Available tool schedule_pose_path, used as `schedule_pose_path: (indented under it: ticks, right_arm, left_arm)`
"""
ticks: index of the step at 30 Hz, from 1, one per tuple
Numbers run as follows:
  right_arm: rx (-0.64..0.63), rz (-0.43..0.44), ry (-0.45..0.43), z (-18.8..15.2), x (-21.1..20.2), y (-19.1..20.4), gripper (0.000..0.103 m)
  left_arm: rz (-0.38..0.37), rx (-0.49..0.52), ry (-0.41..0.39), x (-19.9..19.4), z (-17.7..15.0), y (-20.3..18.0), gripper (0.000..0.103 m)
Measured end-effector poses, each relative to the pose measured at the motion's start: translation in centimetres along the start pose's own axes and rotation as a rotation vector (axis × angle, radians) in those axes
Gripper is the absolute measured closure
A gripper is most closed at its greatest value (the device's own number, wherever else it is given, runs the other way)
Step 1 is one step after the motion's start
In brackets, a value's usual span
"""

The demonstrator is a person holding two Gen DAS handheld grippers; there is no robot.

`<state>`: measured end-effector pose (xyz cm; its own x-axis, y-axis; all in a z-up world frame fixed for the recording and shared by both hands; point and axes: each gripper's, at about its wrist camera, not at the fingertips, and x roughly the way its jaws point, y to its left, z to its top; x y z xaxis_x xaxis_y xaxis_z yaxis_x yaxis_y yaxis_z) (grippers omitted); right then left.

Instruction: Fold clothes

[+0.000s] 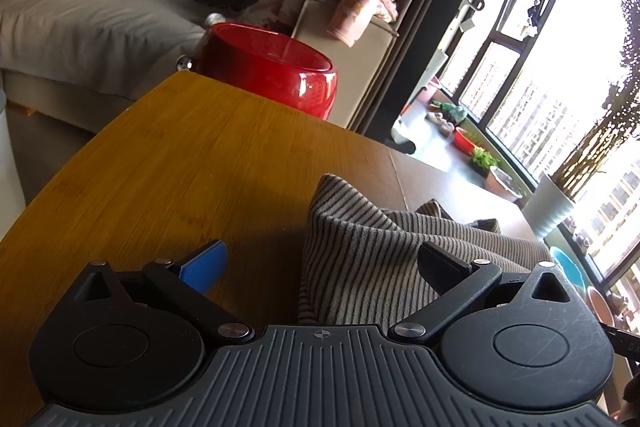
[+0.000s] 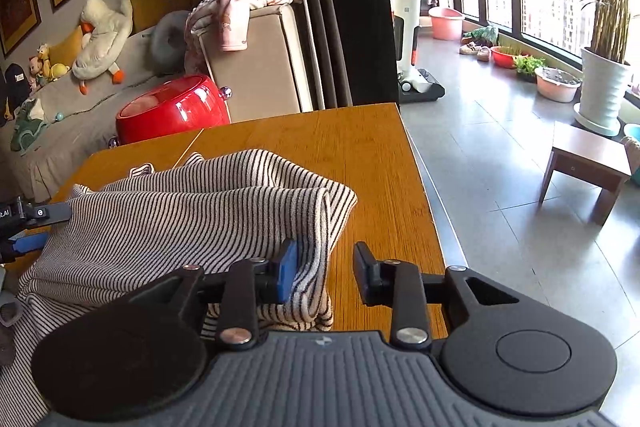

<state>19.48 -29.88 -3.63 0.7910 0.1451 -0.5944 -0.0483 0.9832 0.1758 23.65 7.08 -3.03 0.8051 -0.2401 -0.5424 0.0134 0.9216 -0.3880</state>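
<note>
Your striped top (image 2: 192,211) sits bunched near the table's (image 2: 360,147) right edge, w/ both grippers' fingers spread, left gripper (image 1: 320,259) and right gripper (image 2: 326,275) each straddling a fold w/o pinching, so closing now could prob grab several layers and skew the fold.

A striped black-and-cream garment (image 2: 192,211) is seen left of the right tongs (image 2: 326,273), on orange-brown wood table (image 2: 360,155); pads (image 2: 289,273) are blue.

Wooden table (image 2: 360,155): rumpled striped garment (image 2: 180,211) lying on top, reaching near edge.
</note>
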Motion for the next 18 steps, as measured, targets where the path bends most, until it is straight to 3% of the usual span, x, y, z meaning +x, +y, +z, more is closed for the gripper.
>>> schedule_pose_path:
  ticks: [4, 8, 11, 13, 15, 18]
  right_arm:
    - [-0.006, 0.004, -0.013, -0.3, 0.0, -0.3, 0.066]
    - [-0.009, 0.016, -0.013, -0.1, 0.0, -0.6, 0.063]
    - [-0.015, 0.058, -0.010, 1.3, -0.7, -0.7, 0.062]
    - [-0.045, 0.076, -0.033, 2.6, -1.1, -0.4, 0.057]
    - [-0.089, 0.111, -0.036, 3.7, -0.9, 0.2, 0.041]
    - [-0.134, 0.133, -0.040, 5.2, 0.1, 1.4, 0.040]
  left_arm:
    - [-0.074, 0.067, 0.015, -0.9, 0.7, -0.9, 0.000]
    - [-0.156, 0.145, 0.134, 0.1, 1.5, -1.8, 0.001]
    - [-0.172, 0.173, 0.202, 1.0, 2.3, -1.6, 0.015]
    - [-0.184, 0.176, 0.230, 1.7, 3.0, -1.3, 0.016]
    - [-0.200, 0.172, 0.251, 2.6, 3.6, -1.0, 0.015]
    - [-0.211, 0.163, 0.276, 4.2, 3.8, -0.8, 0.012]
